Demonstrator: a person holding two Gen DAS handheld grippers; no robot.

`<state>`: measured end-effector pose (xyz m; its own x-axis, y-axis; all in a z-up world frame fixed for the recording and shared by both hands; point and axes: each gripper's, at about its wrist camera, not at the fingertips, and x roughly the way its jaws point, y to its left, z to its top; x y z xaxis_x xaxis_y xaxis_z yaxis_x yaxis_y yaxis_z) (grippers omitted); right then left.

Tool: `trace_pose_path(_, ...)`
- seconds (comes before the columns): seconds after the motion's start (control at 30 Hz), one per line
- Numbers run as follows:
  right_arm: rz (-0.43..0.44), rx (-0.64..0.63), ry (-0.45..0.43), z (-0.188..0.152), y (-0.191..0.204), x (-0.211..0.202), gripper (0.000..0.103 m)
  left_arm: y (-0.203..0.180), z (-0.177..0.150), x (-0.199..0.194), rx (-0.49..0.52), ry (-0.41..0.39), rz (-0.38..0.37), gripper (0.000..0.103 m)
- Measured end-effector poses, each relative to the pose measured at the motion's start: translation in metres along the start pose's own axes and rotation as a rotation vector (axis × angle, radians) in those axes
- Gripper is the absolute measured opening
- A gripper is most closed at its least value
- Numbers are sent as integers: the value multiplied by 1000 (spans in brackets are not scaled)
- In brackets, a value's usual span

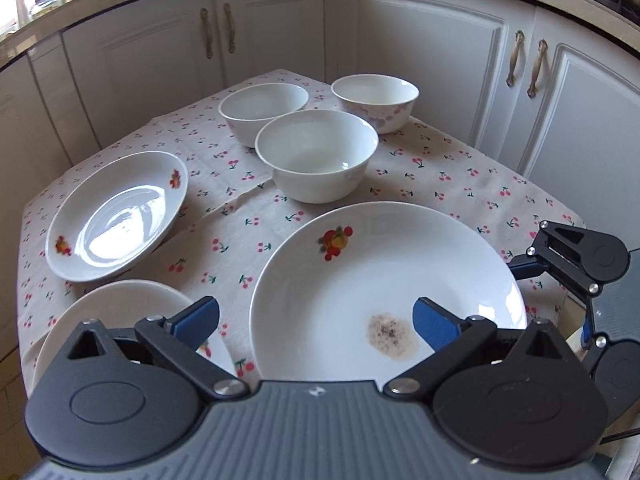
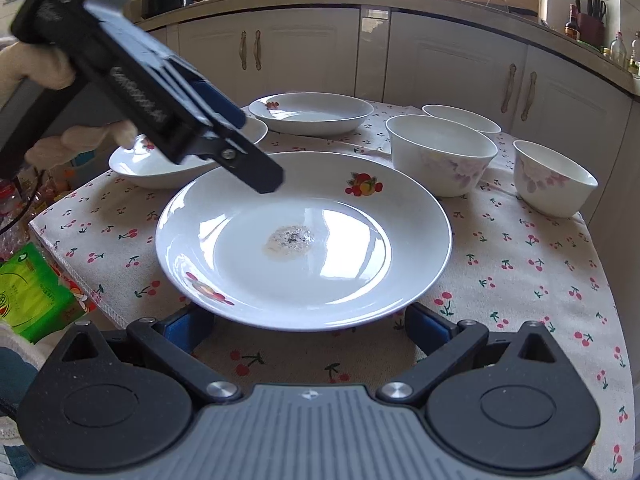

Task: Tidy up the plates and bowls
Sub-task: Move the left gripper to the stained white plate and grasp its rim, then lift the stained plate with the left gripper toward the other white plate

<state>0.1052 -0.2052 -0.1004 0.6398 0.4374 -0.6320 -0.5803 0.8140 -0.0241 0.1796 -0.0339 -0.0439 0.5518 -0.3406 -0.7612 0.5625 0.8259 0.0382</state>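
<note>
A large white plate (image 1: 384, 280) (image 2: 304, 240) with a fruit print and a brownish stain in its middle lies on the cherry-print cloth. My left gripper (image 1: 316, 318) (image 2: 242, 138) hovers open over its near-left rim, held by a gloved hand. My right gripper (image 2: 308, 328) (image 1: 556, 298) is open at the plate's near rim, one finger to each side; whether they touch it I cannot tell. Two more fruit-print plates (image 1: 116, 216) (image 1: 116, 312) lie to the left. Three white bowls (image 1: 316, 156) (image 1: 264, 112) (image 1: 376, 100) stand at the back.
White kitchen cabinets (image 1: 420, 40) close in behind the small table. The table's edge (image 2: 72, 264) drops off at the left, where a green packet (image 2: 32, 292) lies below. A strip of bare cloth (image 2: 520, 280) runs along the right side.
</note>
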Motion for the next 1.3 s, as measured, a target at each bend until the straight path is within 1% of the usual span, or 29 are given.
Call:
trace_pose_path(0.13, 3, 0, 1, 0, 0, 0, 103, 4, 11, 15, 22, 40, -38, 101)
trace_pose_path(0.3, 1, -3, -29, -4, 0, -1, 103, 10, 22, 31, 55, 95, -73, 99)
trace_pose_path(0.53, -9, 3, -55, -8, 1, -3, 103, 18, 29, 45, 66, 173, -146, 89)
trace_pose_path(0.67, -10, 4, -57, -8, 2, -4, 103, 20, 33, 49, 85, 205, -184, 88)
trace_pose_path(0.8, -16, 1, -54, -8, 3, -4, 103, 20, 35, 54, 100, 247, -207, 88)
trace_pose_path(1.07, -11, -15, -31, -3, 3, -2, 103, 22, 40, 56, 141, 295, -241, 83)
trace_pose_path(1.13, -6, -12, -29, -2, 3, -1, 103, 23, 41, 58, 143, 306, -247, 80)
trace_pose_path(1.27, -8, -15, -30, -2, 4, -1, 103, 27, 44, 62, 135, 325, -264, 77)
trace_pose_path(1.3, -8, -15, -30, -2, 4, -1, 103, 27, 44, 63, 133, 326, -261, 74)
